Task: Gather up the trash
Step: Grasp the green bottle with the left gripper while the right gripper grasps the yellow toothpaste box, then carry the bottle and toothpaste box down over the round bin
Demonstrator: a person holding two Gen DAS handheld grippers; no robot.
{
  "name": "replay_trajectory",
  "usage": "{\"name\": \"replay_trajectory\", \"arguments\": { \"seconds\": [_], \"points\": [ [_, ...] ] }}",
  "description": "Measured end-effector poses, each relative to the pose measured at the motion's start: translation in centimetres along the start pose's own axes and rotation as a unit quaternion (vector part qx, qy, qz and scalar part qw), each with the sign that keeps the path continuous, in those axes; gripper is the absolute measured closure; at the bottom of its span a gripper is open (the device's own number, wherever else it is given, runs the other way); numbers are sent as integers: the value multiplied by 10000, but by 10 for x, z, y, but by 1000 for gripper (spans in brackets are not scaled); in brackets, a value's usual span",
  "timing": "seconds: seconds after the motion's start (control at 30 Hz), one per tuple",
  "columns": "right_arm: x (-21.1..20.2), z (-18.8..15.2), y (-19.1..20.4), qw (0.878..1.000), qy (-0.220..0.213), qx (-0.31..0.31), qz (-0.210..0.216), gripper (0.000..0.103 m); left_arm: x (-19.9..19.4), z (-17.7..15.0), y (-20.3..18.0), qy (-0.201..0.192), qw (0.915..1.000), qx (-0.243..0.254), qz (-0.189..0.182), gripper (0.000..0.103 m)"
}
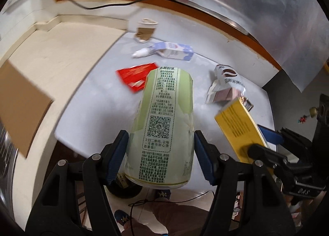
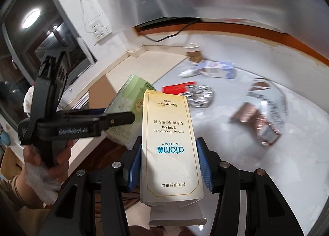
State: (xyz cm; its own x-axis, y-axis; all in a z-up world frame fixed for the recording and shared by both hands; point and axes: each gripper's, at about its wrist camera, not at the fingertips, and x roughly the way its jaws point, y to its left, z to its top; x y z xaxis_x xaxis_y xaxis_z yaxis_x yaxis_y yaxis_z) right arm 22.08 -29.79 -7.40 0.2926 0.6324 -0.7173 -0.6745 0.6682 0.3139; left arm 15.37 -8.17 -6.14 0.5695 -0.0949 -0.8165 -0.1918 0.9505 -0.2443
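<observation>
My left gripper (image 1: 161, 149) is shut on a pale green drink carton (image 1: 164, 123), with the blue pads pressing on its two sides. My right gripper (image 2: 168, 166) is shut on a cream Atomy toothpaste box (image 2: 170, 143), which shows yellow (image 1: 238, 129) in the left wrist view. Both are held over the near edge of the white table (image 1: 107, 100). On the table lie a red packet (image 1: 133, 75), a blue-white milk carton (image 1: 174, 50), a white tube (image 1: 141, 53), a paper coffee cup (image 1: 145, 30), a coffee pouch (image 1: 226, 83) and crumpled foil (image 2: 199, 95).
A translucent plastic sheet (image 1: 257, 9) hangs blurred across the top. A black cable (image 1: 102, 5) runs along the wooden back edge. A cardboard flap (image 1: 22, 108) sits at the left over the beige counter (image 1: 61, 51). A person's hand (image 2: 51, 166) grips the left tool; a dark window (image 2: 41, 40) is behind.
</observation>
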Motion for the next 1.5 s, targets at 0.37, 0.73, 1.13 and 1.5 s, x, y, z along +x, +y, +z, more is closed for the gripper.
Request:
{"name": "replay_trajectory", "arguments": {
  "seconds": [0.37, 0.73, 1.13, 1.5],
  "points": [
    [39, -38, 129, 9995, 300, -52, 97, 53, -50, -88, 103, 187, 9992, -346, -22, 42],
    [118, -141, 202, 9962, 719, 358, -327, 53, -17, -188, 185, 695, 9961, -520, -136, 42],
    [248, -253, 163, 9796, 1677, 610, -927, 53, 109, -277, 214, 1262, 9895, -701, 96, 41],
    [401, -320, 84, 9542, 2571, 948, -1203, 52, 258, -320, 259, 1726, 9758, -1272, 427, 41]
  ]
}}
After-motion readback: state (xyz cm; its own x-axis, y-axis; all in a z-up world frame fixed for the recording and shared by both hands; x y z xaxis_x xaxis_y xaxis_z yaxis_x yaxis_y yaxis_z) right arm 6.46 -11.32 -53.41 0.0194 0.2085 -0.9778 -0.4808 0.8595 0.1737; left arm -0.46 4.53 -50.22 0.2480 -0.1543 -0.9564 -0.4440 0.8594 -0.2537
